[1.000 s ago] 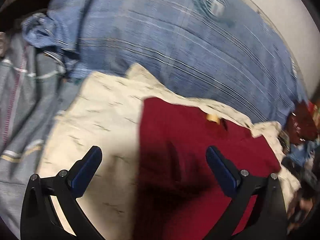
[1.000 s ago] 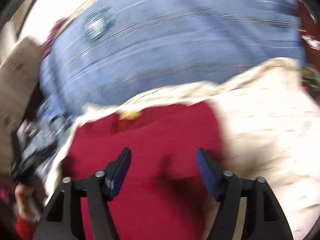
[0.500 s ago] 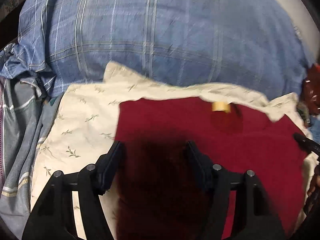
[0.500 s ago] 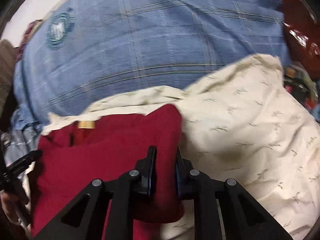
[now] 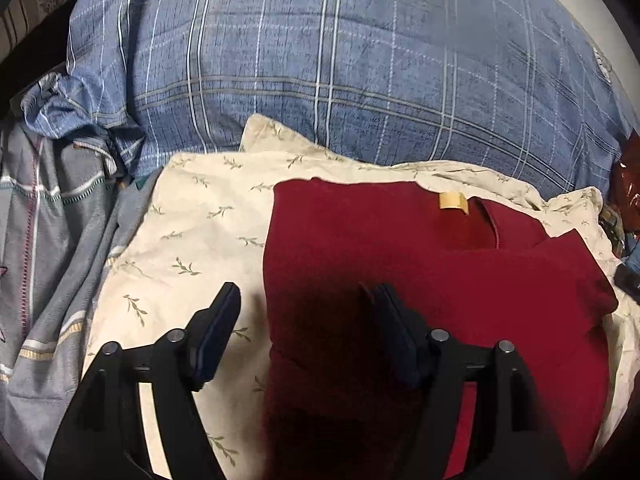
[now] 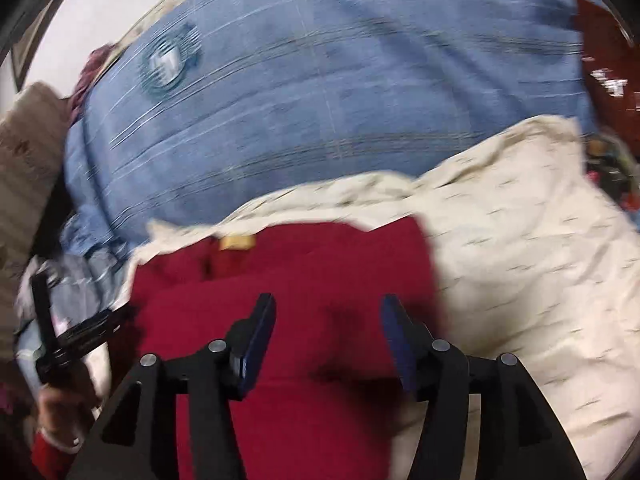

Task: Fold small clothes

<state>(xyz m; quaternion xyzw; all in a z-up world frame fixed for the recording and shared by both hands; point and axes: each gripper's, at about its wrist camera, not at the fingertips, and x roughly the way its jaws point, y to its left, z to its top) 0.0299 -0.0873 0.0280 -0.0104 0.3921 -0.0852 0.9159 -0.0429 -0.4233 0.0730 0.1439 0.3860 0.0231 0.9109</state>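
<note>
The red top (image 5: pixel 400 272) lies flat on a cream cloth (image 5: pixel 192 232) with a leaf print, its neck and tan label (image 5: pixel 453 202) turned toward the big blue plaid pillow (image 5: pixel 320 72) behind it; the cloth seems to be there as a clean, even bed for folding. The right side of the top already lies doubled over the body, its edge running slantwise below the neck, so the fold looks part done, while the left edge runs straight and single. The left gripper (image 5: pixel 308 312) hangs just over that left edge, one finger above the cream cloth and the other above red, jaws fairly wide and having just opened a little further, with nothing pinched; I would guess it straddles the hem so as to take it up for the next fold. The right gripper (image 6: pixel 326 322) hangs over the folded right part, its view blurred, jaws about half apart and just reopened, with cloth below them but none pressed between them, as if it has let its flap drop. Off to the left of the cloth sits a rumpled grey garment (image 5: pixel 52 248), and at the right edge some dark red things too small to tell
</note>
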